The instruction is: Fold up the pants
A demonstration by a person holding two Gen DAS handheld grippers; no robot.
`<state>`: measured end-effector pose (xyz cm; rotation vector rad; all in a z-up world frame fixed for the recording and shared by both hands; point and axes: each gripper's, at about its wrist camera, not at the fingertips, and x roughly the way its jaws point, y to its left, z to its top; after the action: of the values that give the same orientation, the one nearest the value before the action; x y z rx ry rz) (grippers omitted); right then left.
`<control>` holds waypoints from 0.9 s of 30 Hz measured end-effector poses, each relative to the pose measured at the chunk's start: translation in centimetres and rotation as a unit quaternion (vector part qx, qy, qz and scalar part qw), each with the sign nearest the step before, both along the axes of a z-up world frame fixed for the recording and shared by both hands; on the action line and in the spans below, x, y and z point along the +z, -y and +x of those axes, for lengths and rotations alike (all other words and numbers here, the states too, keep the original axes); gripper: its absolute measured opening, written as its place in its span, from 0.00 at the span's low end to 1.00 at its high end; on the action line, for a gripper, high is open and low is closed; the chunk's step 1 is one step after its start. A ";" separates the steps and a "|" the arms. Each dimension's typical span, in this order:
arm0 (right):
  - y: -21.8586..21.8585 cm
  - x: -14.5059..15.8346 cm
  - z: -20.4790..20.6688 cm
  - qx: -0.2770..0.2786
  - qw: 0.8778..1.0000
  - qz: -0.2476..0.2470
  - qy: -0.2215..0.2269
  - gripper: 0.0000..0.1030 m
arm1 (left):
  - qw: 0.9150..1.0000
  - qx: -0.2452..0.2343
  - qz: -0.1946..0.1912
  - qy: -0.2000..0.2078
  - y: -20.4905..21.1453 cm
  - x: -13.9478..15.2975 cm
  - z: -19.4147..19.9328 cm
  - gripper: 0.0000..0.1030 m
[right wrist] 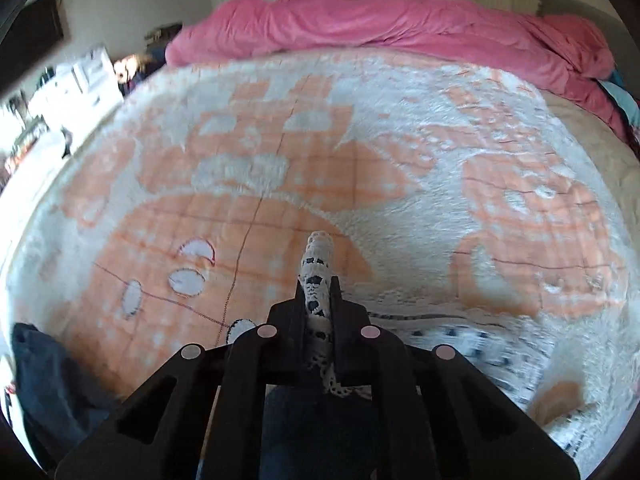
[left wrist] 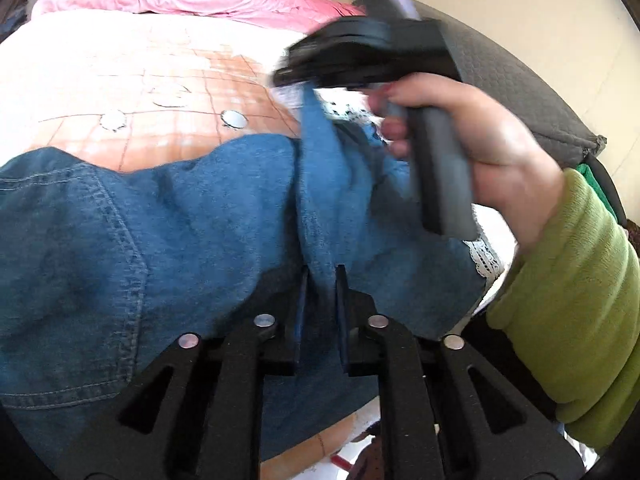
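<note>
Denim pants (left wrist: 168, 240) hang lifted over a bed (right wrist: 360, 152) spread with an orange-and-white blanket, a pink quilt (right wrist: 380, 20) heaped at the far end. The left claw (left wrist: 322, 280) is clenched on a ridge of the blue cloth, while the right claw (right wrist: 318, 292) pinches a lace-trimmed hem (right wrist: 318, 264), which pokes out beyond its tips. In the left view the person's right hand (left wrist: 480, 148) carries that tool high above the fabric. The step in hand looks like the fold-over, one end being drawn toward the other. Next, by this reading, both claws must lower together, lay hem on waist, edges matched, then let go.
</note>
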<state>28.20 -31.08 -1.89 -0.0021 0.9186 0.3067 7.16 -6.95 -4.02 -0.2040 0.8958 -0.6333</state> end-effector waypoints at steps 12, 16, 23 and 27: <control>12.9 6.1 -9.6 -0.104 0.984 0.130 0.068 0.09 | 0.998 -0.001 0.037 0.056 -0.5 0.7 -0.9 0.01; 16.3 5.7 -15.1 -0.155 0.971 0.168 0.074 0.09 | 0.995 -0.016 0.044 0.093 -0.9 2.5 -1.9 0.01; 17.9 2.5 -22.2 -0.207 0.967 0.149 0.003 0.09 | 0.993 -0.042 0.054 0.100 -0.9 2.9 -2.4 0.06; 17.7 0.5 -23.9 -0.210 0.968 0.134 -0.037 0.14 | 0.992 -0.043 0.070 0.098 -0.2 1.9 -2.2 0.07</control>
<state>4.31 -48.76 -1.42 0.4507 0.9209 0.0345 4.93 -6.71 -2.11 0.0237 0.7578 -0.6560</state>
